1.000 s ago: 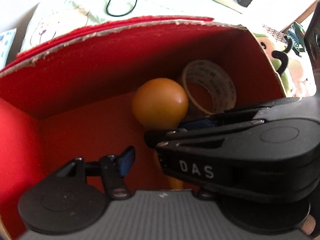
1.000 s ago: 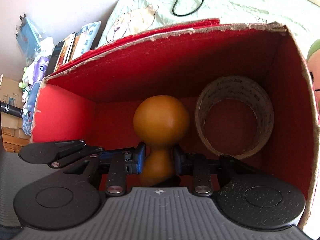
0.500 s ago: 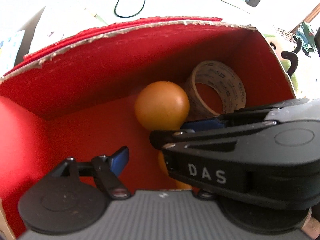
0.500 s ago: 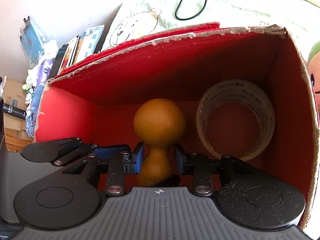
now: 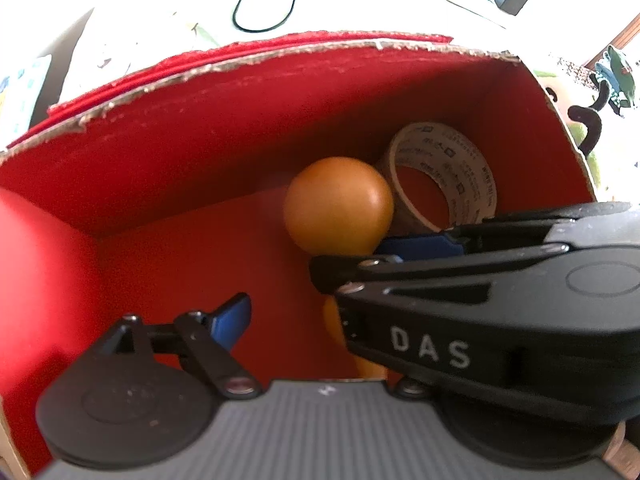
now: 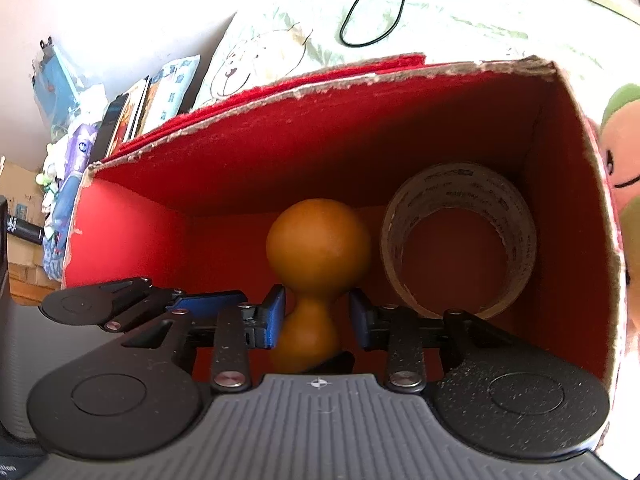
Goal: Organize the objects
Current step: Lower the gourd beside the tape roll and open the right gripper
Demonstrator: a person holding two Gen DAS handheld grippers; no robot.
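Inside: both grippers reach down into a red box (image 6: 360, 168) with a torn cardboard rim.
Gourd: an orange, gourd-shaped wooden piece (image 6: 318, 240) stands on the box floor, round head up, narrow waist below.
Right gripper (image 6: 316, 320): its blue-padded fingers (image 6: 272, 320) sit either side of the gourd's waist; a thin gap shows at each pad, so the jaws stand narrow and just off the wood rather than clamped.
Left gripper (image 5: 320, 316): jaws spread wide and holding nothing; only the left blue pad (image 5: 232, 318) is seen clearly, as the right gripper's black body marked "DAS" crosses over the other side.
Tape: a roll of printed packing tape (image 6: 458, 240) stands on edge in the box's far right corner, just beside the gourd's head; whether they touch cannot be told.
Outside: a black cable (image 6: 380, 8) lies on pale printed bedding (image 6: 460, 20) beyond the box; a plush toy (image 6: 624, 152) sits against the box's right wall.
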